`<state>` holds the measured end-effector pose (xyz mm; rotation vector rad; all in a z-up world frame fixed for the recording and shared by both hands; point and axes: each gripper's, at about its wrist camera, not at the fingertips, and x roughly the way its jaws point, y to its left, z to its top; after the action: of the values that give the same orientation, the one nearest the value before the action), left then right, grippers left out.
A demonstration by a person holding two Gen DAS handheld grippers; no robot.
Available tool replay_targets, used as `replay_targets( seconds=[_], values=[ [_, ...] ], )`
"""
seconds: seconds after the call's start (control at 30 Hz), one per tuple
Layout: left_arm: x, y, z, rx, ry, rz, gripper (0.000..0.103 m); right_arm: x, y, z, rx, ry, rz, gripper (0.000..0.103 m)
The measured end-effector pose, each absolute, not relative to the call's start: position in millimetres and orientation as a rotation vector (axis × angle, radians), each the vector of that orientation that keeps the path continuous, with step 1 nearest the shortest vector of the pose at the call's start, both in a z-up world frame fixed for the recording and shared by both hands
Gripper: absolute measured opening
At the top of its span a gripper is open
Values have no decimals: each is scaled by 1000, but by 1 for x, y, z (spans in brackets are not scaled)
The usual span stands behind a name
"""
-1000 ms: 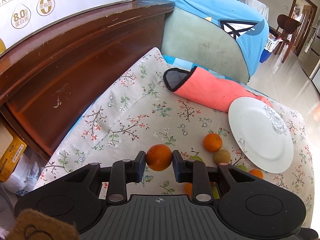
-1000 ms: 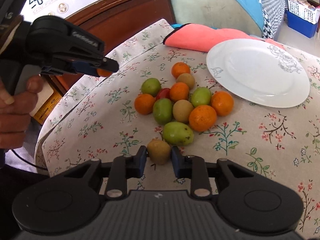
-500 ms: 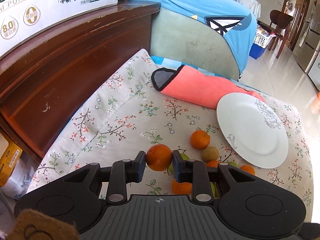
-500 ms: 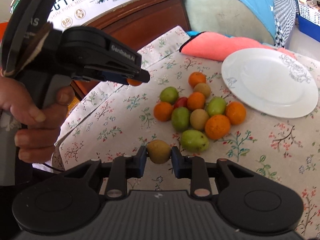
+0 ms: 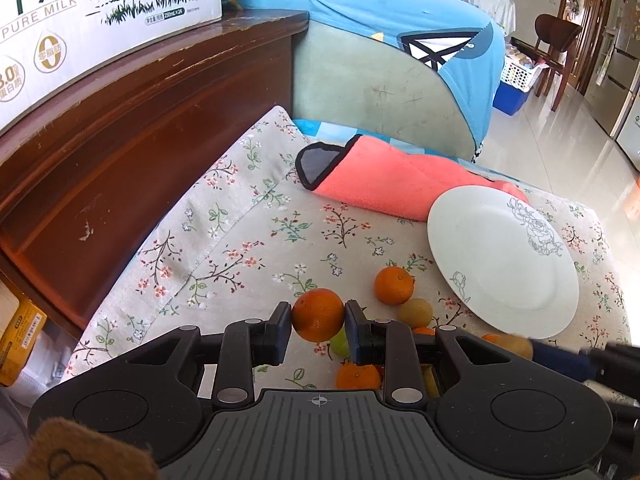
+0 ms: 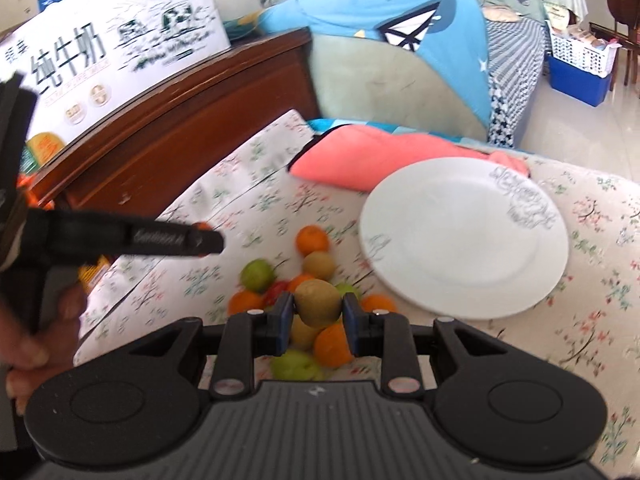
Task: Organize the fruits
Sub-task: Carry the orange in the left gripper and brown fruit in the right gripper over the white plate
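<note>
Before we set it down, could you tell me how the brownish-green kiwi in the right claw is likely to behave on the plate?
The oval brownish-green kiwi will probably roll, since the smooth white plate looks shallow. Its matte skin likely resists slipping. It is probably soft, so place it gently.

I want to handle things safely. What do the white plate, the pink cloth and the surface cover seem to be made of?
White plate: probably glazed ceramic, smooth with a soft sheen and a printed grey rose.
Pink cloth: looks like soft fleece or terry, matte and fuzzy, with dark edging.
Surface cover: woven fabric, floral print, with a visible stitched seam.
</note>
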<state>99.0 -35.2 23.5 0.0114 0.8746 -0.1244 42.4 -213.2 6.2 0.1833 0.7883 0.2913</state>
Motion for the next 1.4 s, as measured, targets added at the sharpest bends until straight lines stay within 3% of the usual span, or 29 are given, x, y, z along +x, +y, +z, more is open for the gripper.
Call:
replay_targets(
  seconds=[0.83, 1.4],
  values=[
    [122, -88, 33, -46, 852, -282, 26, 98, -296, 4, 310, 837, 159, 27],
    [145, 43, 24, -197, 933, 3, 32, 104, -300, -8, 416, 901, 143, 27]
  ],
)
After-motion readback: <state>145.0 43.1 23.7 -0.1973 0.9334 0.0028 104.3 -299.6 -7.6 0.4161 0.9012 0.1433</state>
